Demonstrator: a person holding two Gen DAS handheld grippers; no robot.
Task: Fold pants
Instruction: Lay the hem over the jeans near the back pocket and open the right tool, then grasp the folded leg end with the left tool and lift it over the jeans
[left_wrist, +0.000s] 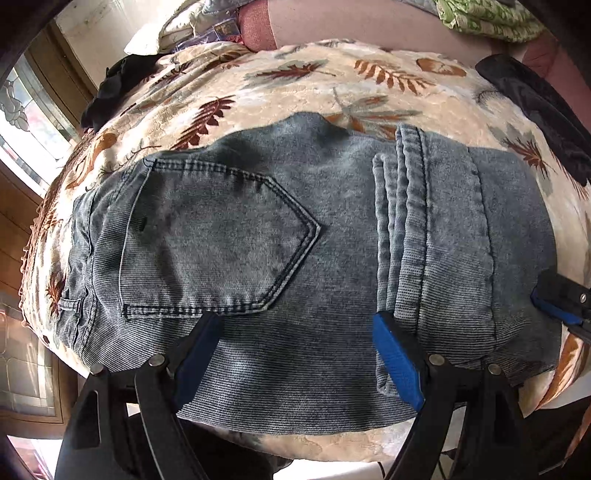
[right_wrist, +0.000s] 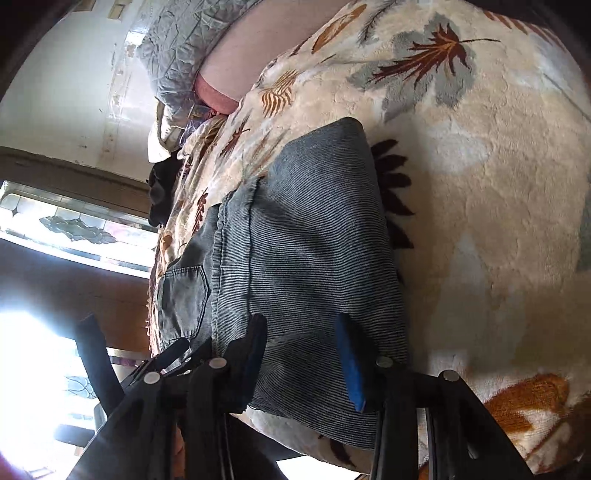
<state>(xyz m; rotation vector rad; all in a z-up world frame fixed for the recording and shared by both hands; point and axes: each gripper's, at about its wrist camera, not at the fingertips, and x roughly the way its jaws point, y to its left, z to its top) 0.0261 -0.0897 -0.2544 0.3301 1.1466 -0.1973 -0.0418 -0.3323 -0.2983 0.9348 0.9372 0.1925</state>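
Observation:
Grey-blue jeans (left_wrist: 258, 229) lie folded into a compact stack on a cream blanket with leaf prints (left_wrist: 295, 81). The back pocket (left_wrist: 214, 240) faces up on the left and the folded-over leg hems (left_wrist: 406, 221) lie on the right. My left gripper (left_wrist: 297, 325) stands wide open over the near edge of the stack, with flat denim below and nothing pinched. In the right wrist view the jeans (right_wrist: 314, 240) stretch away from my right gripper (right_wrist: 301, 325). Its jaws stand partly apart over the stack's near end and grip no fold. The right gripper's blue-padded tip (left_wrist: 561, 299) also shows at the stack's right edge.
A black garment (left_wrist: 110, 92) lies at the blanket's far left and a dark cloth (left_wrist: 535, 110) at its far right. Pillows and a green patterned cloth (left_wrist: 480, 18) are piled behind. A window (left_wrist: 22, 110) and a wooden frame stand to the left. Bare blanket (right_wrist: 480, 184) spreads right of the jeans.

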